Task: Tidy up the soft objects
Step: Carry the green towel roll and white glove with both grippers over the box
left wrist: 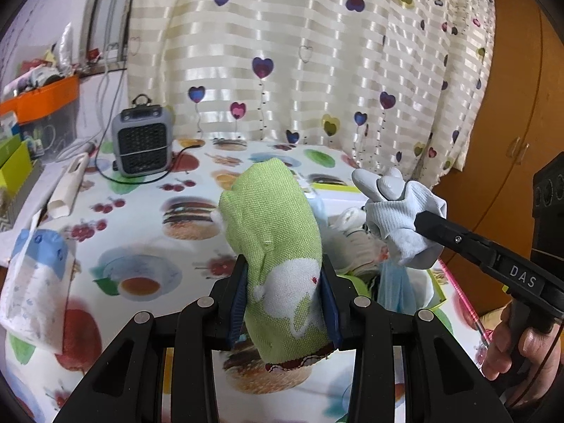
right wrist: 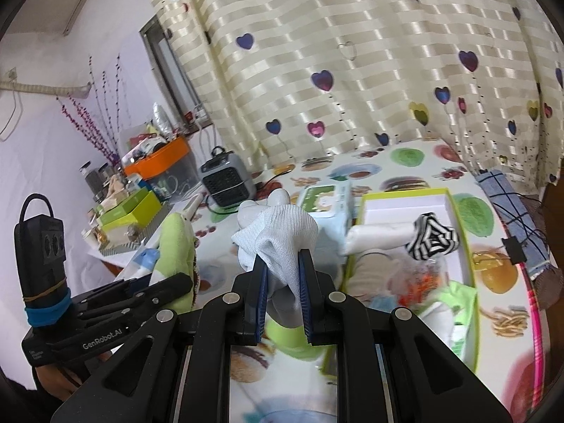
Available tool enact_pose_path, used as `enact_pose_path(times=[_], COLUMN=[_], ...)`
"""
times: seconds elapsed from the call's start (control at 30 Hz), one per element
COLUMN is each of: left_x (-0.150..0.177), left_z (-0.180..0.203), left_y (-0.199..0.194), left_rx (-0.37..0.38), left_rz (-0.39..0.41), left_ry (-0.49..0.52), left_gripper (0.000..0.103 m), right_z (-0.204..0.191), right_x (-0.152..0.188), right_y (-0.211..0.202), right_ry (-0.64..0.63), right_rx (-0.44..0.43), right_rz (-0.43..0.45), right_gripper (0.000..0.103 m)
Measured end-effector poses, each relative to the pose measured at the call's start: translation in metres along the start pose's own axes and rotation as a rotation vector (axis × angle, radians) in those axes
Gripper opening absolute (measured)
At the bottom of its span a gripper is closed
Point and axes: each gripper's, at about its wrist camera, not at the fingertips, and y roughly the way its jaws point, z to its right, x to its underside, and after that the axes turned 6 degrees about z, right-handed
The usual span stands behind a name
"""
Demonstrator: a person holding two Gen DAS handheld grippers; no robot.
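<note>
My left gripper [left wrist: 284,275] is shut on a green cloth mitt [left wrist: 271,218] with a white animal print, held upright above the printed tablecloth [left wrist: 141,218]. To its right, my right gripper [left wrist: 428,225] holds a white knit glove [left wrist: 398,218] with grey fingers. In the right wrist view that gripper [right wrist: 282,264] is shut on the glove [right wrist: 278,232]. The left gripper [right wrist: 176,283] and the green mitt [right wrist: 176,243] show at the left. A green-rimmed box [right wrist: 469,239] on the right holds a striped sock [right wrist: 431,239], a white roll [right wrist: 377,236] and other soft items.
A small grey heater [left wrist: 142,141] with its cord stands at the table's back. An orange bin [left wrist: 46,97] and green boxes [right wrist: 134,208] crowd the left. A tissue pack [right wrist: 326,199] lies behind the box. A pink hoop [right wrist: 535,317] and blue checked cloth [right wrist: 511,204] lie right.
</note>
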Motion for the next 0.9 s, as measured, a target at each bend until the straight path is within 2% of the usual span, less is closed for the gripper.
enact_pose_path(times=[0.47,0.9], left_x=[-0.022,-0.03], left_z=[0.034,0.055], left_y=[0.026,0.047], left_rx=[0.08,0.109], left_rz=[0.011,-0.006], left_ry=[0.051,0.088], left_gripper=[0.036,0.036], right_z=[0.058,0.103], right_x=[-0.014,-0.014], right_y=[-0.013,0.007], right_ry=[0.081,0.144], right_rx=[0.119,0.184], right_rz=[0.061,0.045], right_gripper=[0.017,0.017])
